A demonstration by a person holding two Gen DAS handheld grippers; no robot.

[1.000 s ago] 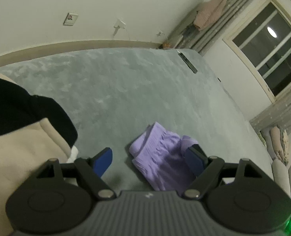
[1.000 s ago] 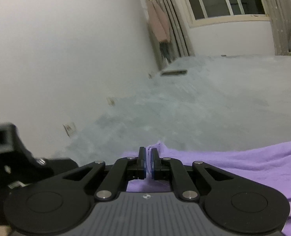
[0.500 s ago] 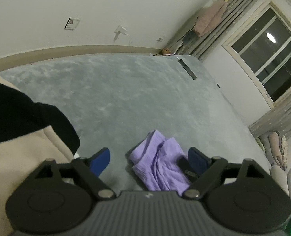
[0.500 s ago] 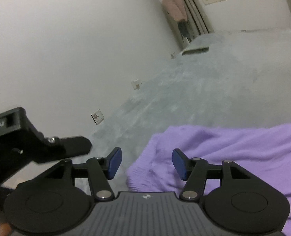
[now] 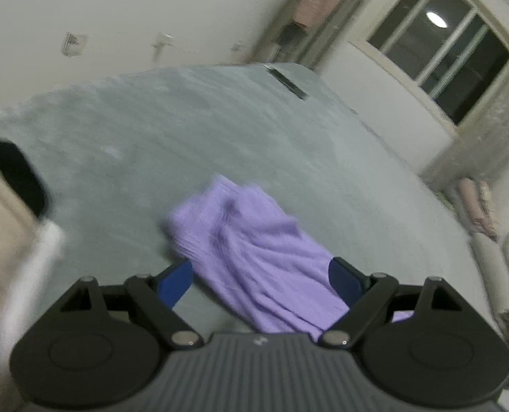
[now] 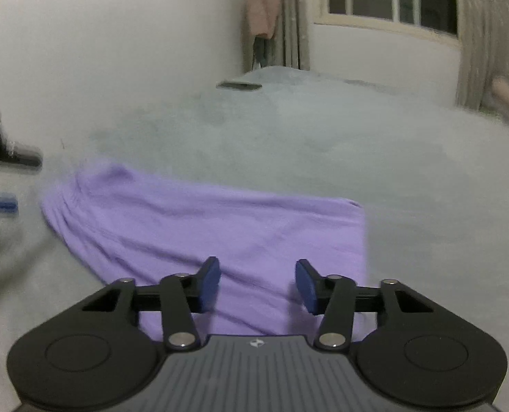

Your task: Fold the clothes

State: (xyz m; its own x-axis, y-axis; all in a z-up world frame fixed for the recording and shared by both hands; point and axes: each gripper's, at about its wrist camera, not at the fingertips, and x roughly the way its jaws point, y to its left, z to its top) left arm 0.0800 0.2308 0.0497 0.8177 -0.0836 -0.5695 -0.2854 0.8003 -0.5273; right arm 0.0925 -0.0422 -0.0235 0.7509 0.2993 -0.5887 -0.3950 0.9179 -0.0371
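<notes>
A purple garment (image 5: 254, 250) lies folded and a bit rumpled on the grey bed cover (image 5: 185, 137). In the right wrist view the purple garment (image 6: 203, 226) spreads wide and fairly flat. My left gripper (image 5: 259, 281) is open and empty, just above the garment's near edge. My right gripper (image 6: 257, 285) is open and empty, over the garment's near part. The left gripper (image 6: 0, 178) shows blurred at the left edge of the right wrist view.
A black and beige pile of clothes (image 5: 3, 199) lies at the left. A dark flat object (image 5: 287, 82) lies at the far end of the bed. Curtains and a window (image 5: 443, 34) stand beyond. Pillows (image 5: 477, 206) lie at the right.
My right gripper opened, let go of the purple garment and drew back above it. The garment now lies spread out. My left gripper swung right, toward the garment.
</notes>
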